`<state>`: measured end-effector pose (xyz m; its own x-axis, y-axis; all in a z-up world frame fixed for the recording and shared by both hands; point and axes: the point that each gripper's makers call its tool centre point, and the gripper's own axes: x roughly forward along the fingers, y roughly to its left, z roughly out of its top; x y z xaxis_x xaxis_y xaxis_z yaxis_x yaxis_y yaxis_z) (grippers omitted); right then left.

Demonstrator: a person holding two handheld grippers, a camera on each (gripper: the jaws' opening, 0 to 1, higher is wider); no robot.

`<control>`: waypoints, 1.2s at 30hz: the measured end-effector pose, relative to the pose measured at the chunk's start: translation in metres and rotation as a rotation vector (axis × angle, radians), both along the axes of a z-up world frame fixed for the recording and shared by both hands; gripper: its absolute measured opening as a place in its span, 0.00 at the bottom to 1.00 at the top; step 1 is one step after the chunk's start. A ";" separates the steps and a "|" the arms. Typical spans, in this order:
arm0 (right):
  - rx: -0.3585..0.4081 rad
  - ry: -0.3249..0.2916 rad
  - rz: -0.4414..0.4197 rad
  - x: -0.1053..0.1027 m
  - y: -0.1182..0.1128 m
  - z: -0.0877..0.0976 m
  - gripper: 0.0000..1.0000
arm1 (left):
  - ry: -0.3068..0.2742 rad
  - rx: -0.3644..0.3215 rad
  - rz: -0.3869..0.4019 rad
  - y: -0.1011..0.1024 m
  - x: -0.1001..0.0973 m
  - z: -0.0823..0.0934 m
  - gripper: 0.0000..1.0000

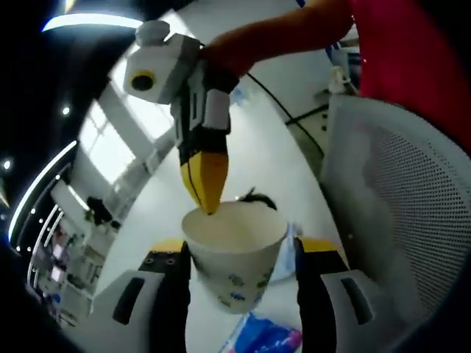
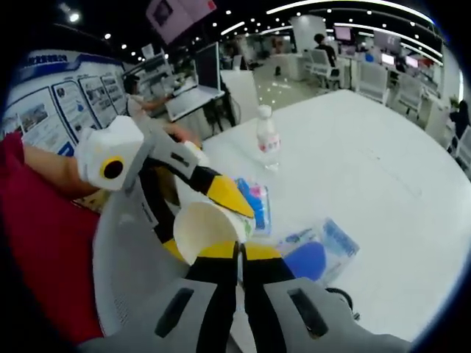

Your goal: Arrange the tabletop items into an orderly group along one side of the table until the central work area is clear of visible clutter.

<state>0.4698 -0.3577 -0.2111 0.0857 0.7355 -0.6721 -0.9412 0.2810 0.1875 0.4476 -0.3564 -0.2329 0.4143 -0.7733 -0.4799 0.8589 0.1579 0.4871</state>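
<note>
While the left gripper (image 1: pixel 237 257) grasps the paper cup (image 1: pixel 234 254) between its jaws, the right gripper (image 2: pixel 238 251) pinches the cup rim with clenched jaws above the table (image 2: pixel 383 184)

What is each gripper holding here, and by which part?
Both hold the paper cup: left gripper fingers around its body, right gripper pinching its rim.

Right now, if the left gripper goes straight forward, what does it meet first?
The paper cup, already between its fingers. Just beyond, the right gripper pinches the cup's far rim. Depth there is unclear.
</note>
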 end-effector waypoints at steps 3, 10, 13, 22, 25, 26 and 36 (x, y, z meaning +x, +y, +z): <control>-0.002 0.000 0.002 -0.001 0.001 0.000 0.01 | 0.002 -0.004 -0.002 -0.001 0.000 0.001 0.51; -0.011 0.003 0.001 -0.001 0.000 -0.002 0.02 | 0.021 -0.034 0.000 -0.002 0.000 0.003 0.44; -0.012 -0.004 0.006 -0.001 0.000 -0.001 0.02 | 0.037 -0.045 0.008 -0.001 0.000 0.002 0.43; 0.030 -0.051 0.015 0.001 0.005 0.008 0.02 | 0.085 -0.146 0.039 0.001 0.002 0.007 0.42; 0.054 -0.075 0.006 0.005 0.007 0.014 0.06 | 0.103 -0.183 0.047 0.001 0.003 0.008 0.42; 0.060 -0.080 0.001 0.007 0.006 0.015 0.08 | 0.108 -0.186 0.046 0.001 0.002 0.008 0.42; 0.145 -0.098 0.041 -0.001 0.007 0.021 0.38 | 0.154 -0.244 0.074 0.007 0.005 0.008 0.41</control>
<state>0.4690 -0.3511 -0.1898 0.1139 0.8285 -0.5484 -0.9671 0.2188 0.1298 0.4523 -0.3490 -0.2249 0.4102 -0.8441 -0.3452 0.9018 0.3190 0.2915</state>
